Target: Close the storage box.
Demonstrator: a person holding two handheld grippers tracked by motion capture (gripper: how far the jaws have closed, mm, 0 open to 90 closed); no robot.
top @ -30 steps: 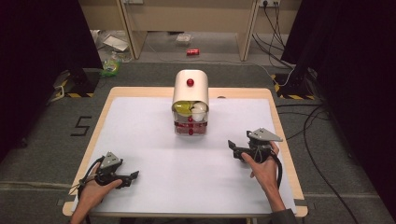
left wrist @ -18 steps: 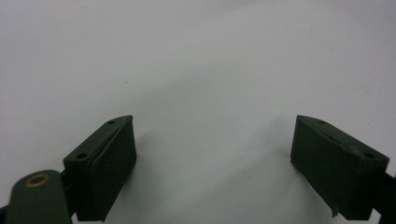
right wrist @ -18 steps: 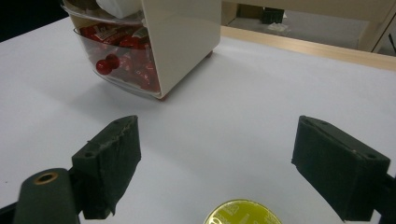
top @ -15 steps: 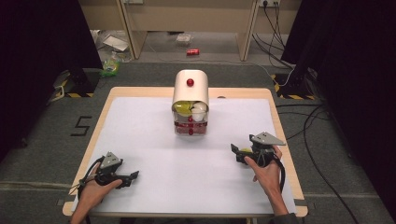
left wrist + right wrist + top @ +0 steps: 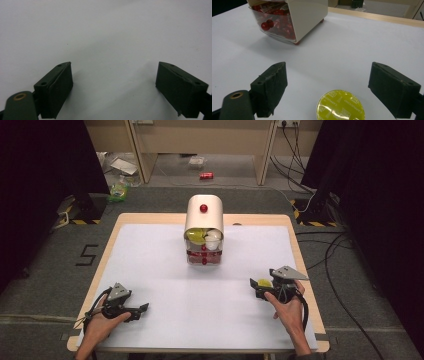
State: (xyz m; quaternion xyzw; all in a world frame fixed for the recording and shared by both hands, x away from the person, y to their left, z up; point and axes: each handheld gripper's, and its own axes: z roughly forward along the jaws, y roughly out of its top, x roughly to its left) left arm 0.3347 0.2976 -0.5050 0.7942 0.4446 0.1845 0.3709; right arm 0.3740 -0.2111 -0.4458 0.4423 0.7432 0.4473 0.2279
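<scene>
Looking along the right gripper (image 5: 328, 91) in its own view, we find its jaws standing wide apart with the yellow capsule (image 5: 340, 105) lying flat on the white table (image 5: 352, 47) between them at the bottom centre of the frame, touching neither jaw as far as we can tell; we judge the jaws bracket it so that closing them would seize it; in the high view that capsule (image 5: 264, 283) sits at the lower right, at the gripper's tip; the dispenser (image 5: 204, 227) stands at upper centre, well apart, its clear drawers showing yellow, white and red capsules; the left gripper (image 5: 142, 309) rests at lower left, jaws apart over bare table, seemingly parked clear of the work.
</scene>
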